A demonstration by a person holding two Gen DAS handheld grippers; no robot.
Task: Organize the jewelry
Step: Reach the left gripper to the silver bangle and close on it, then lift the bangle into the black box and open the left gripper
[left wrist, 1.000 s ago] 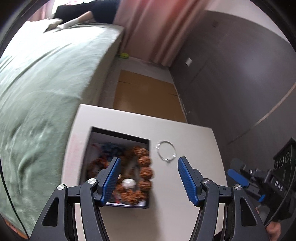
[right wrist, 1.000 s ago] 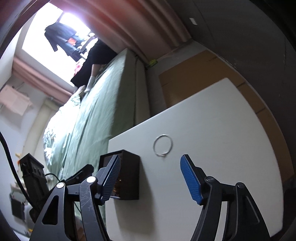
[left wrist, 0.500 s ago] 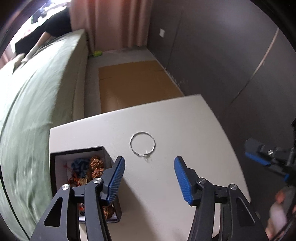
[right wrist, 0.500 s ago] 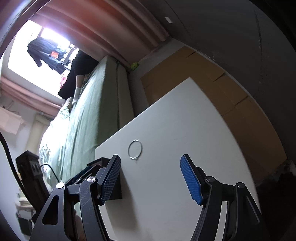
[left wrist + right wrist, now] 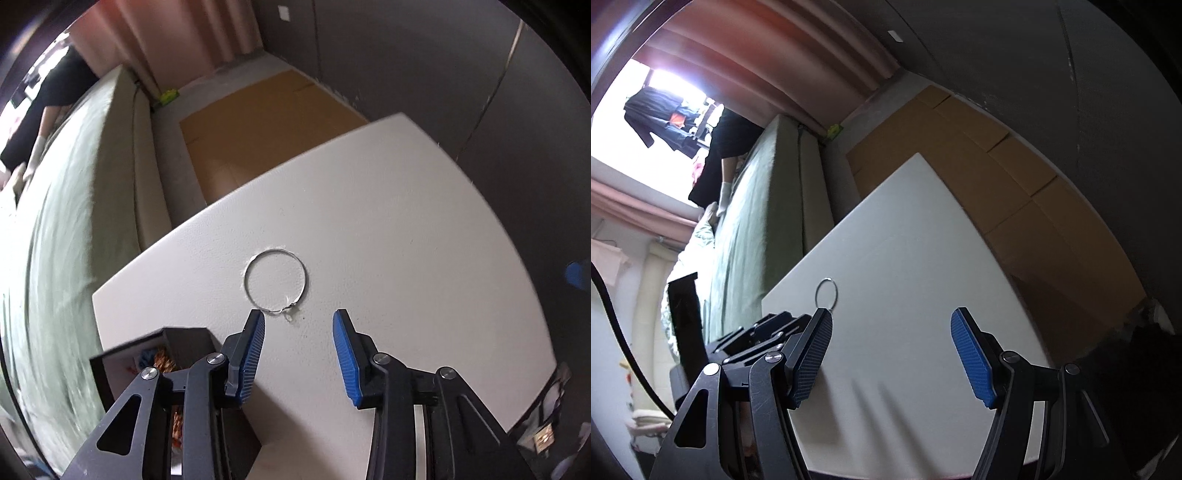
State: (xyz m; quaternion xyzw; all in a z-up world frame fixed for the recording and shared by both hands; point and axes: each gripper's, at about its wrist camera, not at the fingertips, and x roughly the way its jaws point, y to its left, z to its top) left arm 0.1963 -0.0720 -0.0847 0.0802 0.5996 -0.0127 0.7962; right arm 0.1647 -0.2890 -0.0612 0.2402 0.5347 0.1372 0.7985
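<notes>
A thin silver ring bracelet (image 5: 275, 254) lies flat on the white table (image 5: 388, 221). My left gripper (image 5: 298, 321) is open and empty, its blue fingertips just short of the bracelet's near edge. A black jewelry box (image 5: 114, 365) with beaded pieces inside sits at the table's left, partly hidden behind the left finger. In the right wrist view the bracelet (image 5: 826, 292) shows past the left finger of my right gripper (image 5: 892, 321), which is open and empty above the table (image 5: 905, 240). The left gripper's black body (image 5: 764, 328) shows at left.
A bed with a green cover (image 5: 55, 240) runs along the table's left side. Brown cardboard (image 5: 266, 110) lies on the floor beyond the table's far edge. A dark wall (image 5: 443, 74) stands at right. Pink curtains (image 5: 768, 48) hang at the back.
My left gripper has moved right from over the box towards the bracelet, now much closer. The right gripper has tilted and pulled to the right; the box has left its view.
</notes>
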